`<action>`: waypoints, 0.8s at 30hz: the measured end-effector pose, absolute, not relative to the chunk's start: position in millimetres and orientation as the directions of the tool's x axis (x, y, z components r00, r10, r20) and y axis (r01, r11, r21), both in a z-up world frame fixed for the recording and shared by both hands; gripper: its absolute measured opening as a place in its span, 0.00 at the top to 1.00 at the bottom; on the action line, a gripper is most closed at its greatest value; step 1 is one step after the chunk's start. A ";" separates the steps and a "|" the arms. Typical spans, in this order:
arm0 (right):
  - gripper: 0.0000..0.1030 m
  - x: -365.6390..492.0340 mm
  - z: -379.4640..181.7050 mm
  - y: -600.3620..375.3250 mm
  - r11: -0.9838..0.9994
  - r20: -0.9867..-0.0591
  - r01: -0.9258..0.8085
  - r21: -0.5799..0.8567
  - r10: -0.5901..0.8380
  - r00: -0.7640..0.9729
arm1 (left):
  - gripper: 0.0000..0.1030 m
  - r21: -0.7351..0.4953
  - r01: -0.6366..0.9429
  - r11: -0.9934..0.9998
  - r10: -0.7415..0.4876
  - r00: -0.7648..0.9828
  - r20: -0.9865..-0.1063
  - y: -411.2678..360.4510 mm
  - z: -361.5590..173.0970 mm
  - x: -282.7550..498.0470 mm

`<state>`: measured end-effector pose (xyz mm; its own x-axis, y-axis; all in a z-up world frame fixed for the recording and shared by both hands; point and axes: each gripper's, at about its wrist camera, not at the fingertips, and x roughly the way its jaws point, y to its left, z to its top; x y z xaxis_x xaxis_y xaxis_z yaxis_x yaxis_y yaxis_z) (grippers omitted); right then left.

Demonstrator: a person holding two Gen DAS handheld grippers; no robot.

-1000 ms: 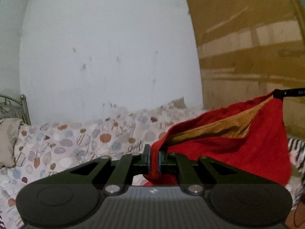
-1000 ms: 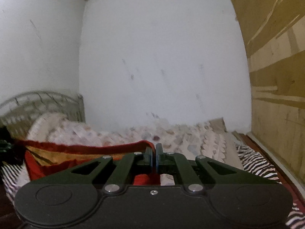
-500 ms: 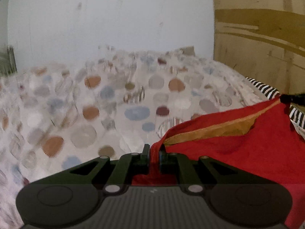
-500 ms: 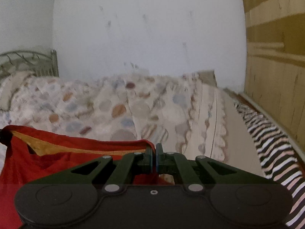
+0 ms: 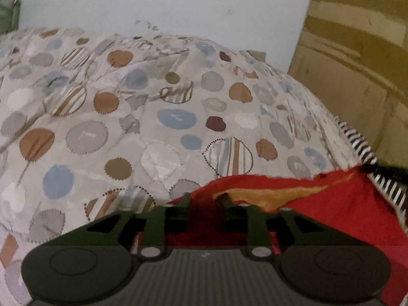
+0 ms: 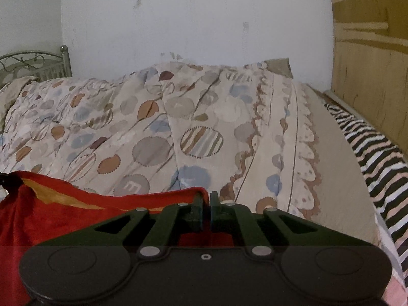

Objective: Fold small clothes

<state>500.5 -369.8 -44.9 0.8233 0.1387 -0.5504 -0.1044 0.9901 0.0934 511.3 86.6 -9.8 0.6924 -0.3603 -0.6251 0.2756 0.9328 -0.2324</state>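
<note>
From the left wrist, the left tool [image 5: 206, 202] stands with its jaws apart, having just been opening; the edge of the red garment [image 5: 339, 204] still lies in the gap between them, but the pads no longer press on it. The cloth spreads from there to the right and low across the bed, its orange-yellow lining [image 5: 270, 195] showing at the open edge. Its far corner is pinched by the dark tip of the right tool [image 5: 367, 168], beside a zebra-striped cloth [image 5: 362, 148]. A spotted bedspread [image 5: 153, 117] fills the rest, with a white wall [image 5: 178, 0] and a wooden panel [image 5: 357, 51] behind. From the right wrist, the right tool [image 6: 206, 205] shows its jaws only a slit apart, having just begun to open, with the red garment's hem [image 6: 153, 196] running to the left finger; whether it is still pinched cannot be told. The garment lies low left on the bedspread, and a metal bed frame [image 6: 38, 63] stands far left.
</note>
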 end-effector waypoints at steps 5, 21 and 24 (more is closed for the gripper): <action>0.65 498.0 -42.2 -383.2 0.984 -0.544 -0.084 0.157 0.157 0.824 | 0.27 -0.322 0.241 0.916 -0.389 0.734 -0.558 110.0 -5.0 498.1; 0.34 486.7 -56.8 -352.6 0.963 -0.611 -0.266 0.028 0.227 0.758 | 0.54 -0.355 0.450 0.819 -0.570 0.570 -0.592 119.5 -38.6 425.3; 0.73 491.3 -58.8 -349.5 0.969 -0.620 -0.248 0.007 0.199 0.759 | 0.95 -0.349 0.457 0.818 -0.570 0.565 -0.597 115.6 -35.9 423.6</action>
